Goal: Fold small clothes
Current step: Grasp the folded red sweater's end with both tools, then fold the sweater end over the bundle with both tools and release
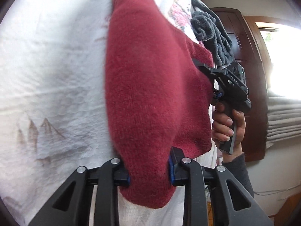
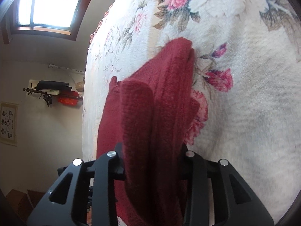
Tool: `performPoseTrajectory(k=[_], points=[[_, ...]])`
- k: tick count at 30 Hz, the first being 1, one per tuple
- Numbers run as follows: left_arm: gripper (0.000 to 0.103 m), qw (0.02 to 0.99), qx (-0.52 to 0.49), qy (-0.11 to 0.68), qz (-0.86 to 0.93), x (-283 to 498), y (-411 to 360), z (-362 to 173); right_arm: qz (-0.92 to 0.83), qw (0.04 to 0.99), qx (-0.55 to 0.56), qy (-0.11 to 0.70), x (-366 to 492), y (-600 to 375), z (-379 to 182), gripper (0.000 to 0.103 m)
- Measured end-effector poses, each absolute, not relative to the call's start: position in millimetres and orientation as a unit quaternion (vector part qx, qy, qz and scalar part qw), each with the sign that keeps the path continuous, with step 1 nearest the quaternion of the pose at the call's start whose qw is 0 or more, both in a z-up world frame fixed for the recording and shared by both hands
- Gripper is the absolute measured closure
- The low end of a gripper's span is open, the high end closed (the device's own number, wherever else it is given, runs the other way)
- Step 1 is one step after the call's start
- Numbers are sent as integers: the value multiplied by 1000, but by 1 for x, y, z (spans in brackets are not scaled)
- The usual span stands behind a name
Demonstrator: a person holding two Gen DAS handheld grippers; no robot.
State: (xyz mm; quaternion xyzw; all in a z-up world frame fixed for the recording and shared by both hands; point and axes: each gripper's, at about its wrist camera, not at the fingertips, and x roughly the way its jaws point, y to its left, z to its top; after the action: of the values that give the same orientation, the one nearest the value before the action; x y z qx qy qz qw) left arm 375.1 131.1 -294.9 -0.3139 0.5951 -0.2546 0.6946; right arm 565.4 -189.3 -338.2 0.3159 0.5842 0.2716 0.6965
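A dark red knitted garment [image 1: 150, 86] hangs over a white floral bedspread [image 1: 47, 66]. My left gripper [image 1: 149, 171] is shut on its near edge, with the cloth bulging out between the blue-padded fingers. At the right of the left wrist view, a hand holds my right gripper [image 1: 202, 66], clamped on another edge of the same garment. In the right wrist view the red garment [image 2: 160, 113] fills the space between the fingers of the right gripper [image 2: 153, 160] and drapes forward onto the bedspread [image 2: 244, 94].
A dark grey fluffy cloth [image 1: 212, 35] lies on the bed beyond the garment. A dark wooden door [image 1: 250, 75] and a bright window [image 1: 282, 62] stand to the right. A window [image 2: 50, 5], a coat rack [image 2: 47, 92] and a framed picture [image 2: 8, 124] line the wall left of the bed.
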Motion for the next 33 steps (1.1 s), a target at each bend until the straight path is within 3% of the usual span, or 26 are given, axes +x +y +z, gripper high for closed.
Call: performPoseTrajectory(k=[12, 20, 33], points=[[77, 729, -285, 570, -250, 325, 170, -235, 294, 698, 323, 567, 515, -143, -281, 72], [77, 746, -289, 554, -231, 233, 221, -215, 330, 681, 318, 571, 445, -85, -258, 72], [77, 740, -314, 568, -180, 111, 293, -275, 342, 644, 265, 631, 351, 24, -309, 72]])
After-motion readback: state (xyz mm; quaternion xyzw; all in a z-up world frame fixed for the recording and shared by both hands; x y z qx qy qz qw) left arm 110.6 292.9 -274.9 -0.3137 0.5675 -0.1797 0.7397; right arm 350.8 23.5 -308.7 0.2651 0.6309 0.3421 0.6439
